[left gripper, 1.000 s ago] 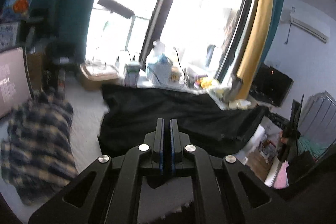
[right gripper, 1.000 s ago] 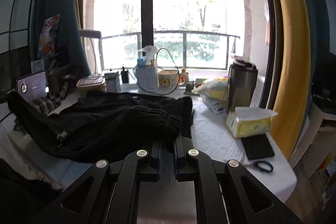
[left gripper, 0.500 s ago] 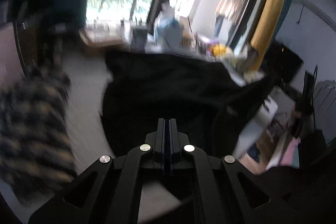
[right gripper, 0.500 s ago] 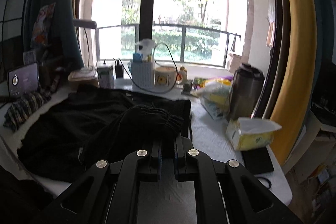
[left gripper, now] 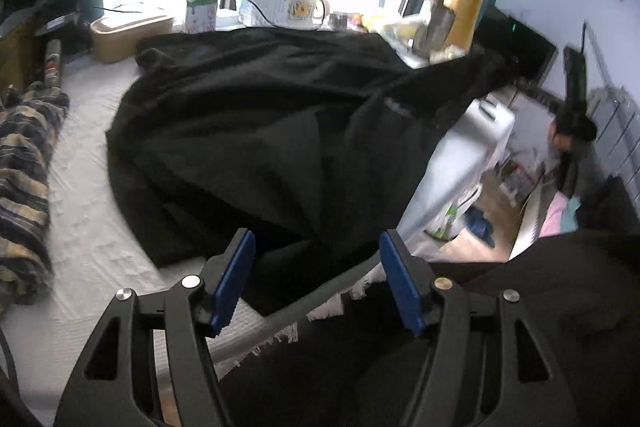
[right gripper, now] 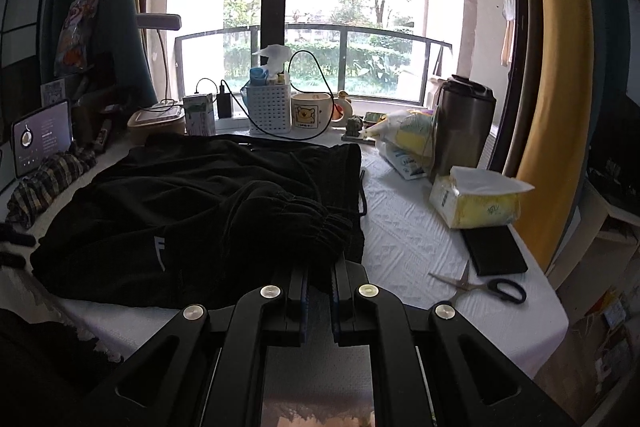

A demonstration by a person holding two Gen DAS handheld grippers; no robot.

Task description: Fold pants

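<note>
Black pants (left gripper: 260, 131) lie spread over the white-covered table (left gripper: 88, 227). My left gripper (left gripper: 318, 251) hovers low over their near edge at the table's front. Its jaws are opening, the blue pads (left gripper: 236, 275) stand wide apart, and the black cloth shows between them without being pinched. In the right wrist view the pants (right gripper: 192, 211) are partly folded over. A leg with a gathered elastic cuff (right gripper: 316, 223) is drawn across toward the waistband side. My right gripper (right gripper: 319, 287) is shut on the cloth just behind that cuff.
A plaid cloth (left gripper: 24, 167) lies bunched at the left. On the right of the table are a tissue box (right gripper: 476, 203), a flat black case (right gripper: 496, 251), scissors (right gripper: 488, 285) and a steel flask (right gripper: 464, 123). A basket (right gripper: 268, 107), mug (right gripper: 310, 111) and tablet (right gripper: 42, 137) line the back.
My left gripper has dropped and tilted down toward the near edge of the pants, and its jaws have gone from shut to wide apart. The right gripper sank slightly, still holding the cuff.
</note>
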